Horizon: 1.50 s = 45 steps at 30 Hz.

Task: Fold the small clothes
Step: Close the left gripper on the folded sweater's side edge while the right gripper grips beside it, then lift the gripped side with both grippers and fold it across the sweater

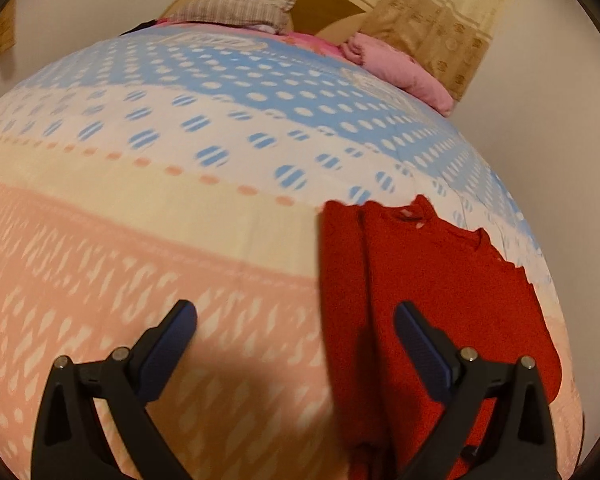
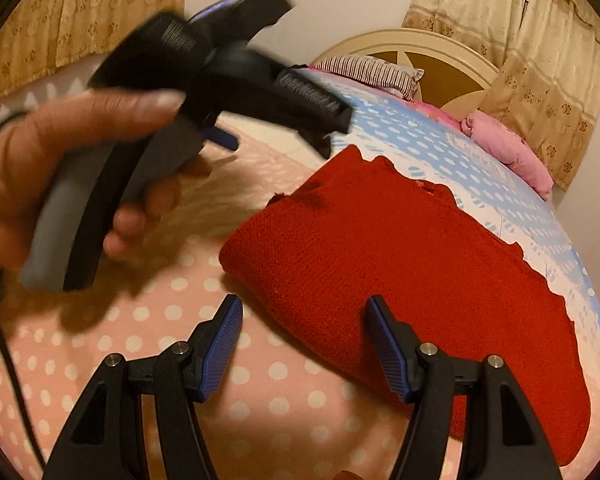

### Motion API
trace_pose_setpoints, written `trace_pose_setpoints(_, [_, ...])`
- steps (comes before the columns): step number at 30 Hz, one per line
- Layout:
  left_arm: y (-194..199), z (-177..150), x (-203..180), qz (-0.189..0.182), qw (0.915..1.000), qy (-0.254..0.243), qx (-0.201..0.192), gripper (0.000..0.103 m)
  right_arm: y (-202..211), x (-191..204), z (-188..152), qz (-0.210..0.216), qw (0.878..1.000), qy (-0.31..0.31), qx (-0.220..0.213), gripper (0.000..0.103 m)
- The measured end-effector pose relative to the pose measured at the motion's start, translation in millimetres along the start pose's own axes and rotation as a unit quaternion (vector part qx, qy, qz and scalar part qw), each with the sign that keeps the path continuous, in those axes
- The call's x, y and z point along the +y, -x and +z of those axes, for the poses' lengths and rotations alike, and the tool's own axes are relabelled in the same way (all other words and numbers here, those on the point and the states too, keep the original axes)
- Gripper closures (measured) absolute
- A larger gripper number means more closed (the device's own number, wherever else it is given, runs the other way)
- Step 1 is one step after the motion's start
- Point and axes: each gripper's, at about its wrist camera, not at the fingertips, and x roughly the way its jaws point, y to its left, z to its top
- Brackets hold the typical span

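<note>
Sweater [image 2: 400,276], red knit, lies on the bed [image 2: 284,396] with one side already turned in, so the fold looks part done; both grippers hover over it with jaws spread and nothing between them, and the next move calls for pinching a free edge to carry across. Only the right wrist view shows the hand [image 2: 60,176] holding the left gripper [image 1: 296,320]; the right gripper [image 2: 304,316] hangs at the sweater's near edge, the left view catching the long crease.
</note>
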Motion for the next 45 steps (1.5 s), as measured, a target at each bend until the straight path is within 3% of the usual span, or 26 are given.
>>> trace_pose_setpoints(4, [-15.5,6.2,-19.9,-0.003,0.9992,-0.039,0.01,0.009,-2.3,5.2,2.7,-0.016,1.0,0.012,-0.001,0.043])
trace_pose_setpoints(6, [-26.4,8.0,-27.3,0.003,0.9983,-0.055,0.02,0.02,-4.5,8.0,3.2,-0.02,1.0,0.019,0.001,0.046])
trace_pose_setpoints(10, [-43.8,10.6,-29.5,-0.001,0.9974,-0.06,0.039,0.031,-10.1,12.5,2.9,-0.027,0.999,0.032,0.005,0.048])
trace_pose_setpoints(11, [-43.0,11.2,-29.3,-0.006,0.9975,-0.061,0.035,0.037,-10.7,12.4,3.1,-0.028,0.999,0.034,0.004,0.048])
trace_pose_setpoints(13, [-42.8,11.2,-31.4,-0.034,0.9966,-0.067,0.036,0.063,-11.8,11.2,3.4,-0.026,0.999,0.032,0.004,0.049])
trace_pose_setpoints(14, [-42.5,10.4,-31.7,-0.048,0.996,-0.065,0.037,0.08,-11.8,10.7,3.6,-0.024,0.999,0.031,0.003,0.053])
trace_pose_setpoints(15, [-40.8,9.6,-31.6,-0.057,0.9959,-0.062,0.035,0.084,-11.3,11.1,3.8,-0.023,0.999,0.031,0.002,0.062])
trace_pose_setpoints(18, [-38.4,9.0,-30.2,-0.059,0.9961,-0.059,0.028,0.086,-9.8,13.4,3.0,-0.023,0.999,0.035,-0.001,0.08])
trace_pose_setpoints(21, [-40.2,13.3,-12.6,-0.099,0.9942,0.002,0.042,0.087,-6.2,12.7,2.4,-0.019,0.999,0.032,-0.008,0.087])
trace_pose_setpoints(24, [-40.3,15.8,-3.7,-0.123,0.9907,0.031,0.05,0.088,3.7,10.5,4.6,-0.014,0.999,0.028,-0.026,0.089])
trace_pose_setpoints(31, [-37.6,16.3,-4.9,-0.125,0.9901,0.037,0.052,0.088,5.9,4.4,5.9,0.014,0.999,0.014,-0.034,0.09])
trace_pose_setpoints(40, [-21.5,28.7,-12.8,-0.175,0.9811,0.073,0.041,0.088,25.6,-54.9,2.3,0.072,0.989,-0.107,-0.072,0.09])
trace_pose_setpoints(45, [-8.7,36.5,-36.7,-0.193,0.9785,0.067,0.03,0.088,39.4,-79.7,-3.4,0.085,0.979,-0.158,-0.092,0.09])
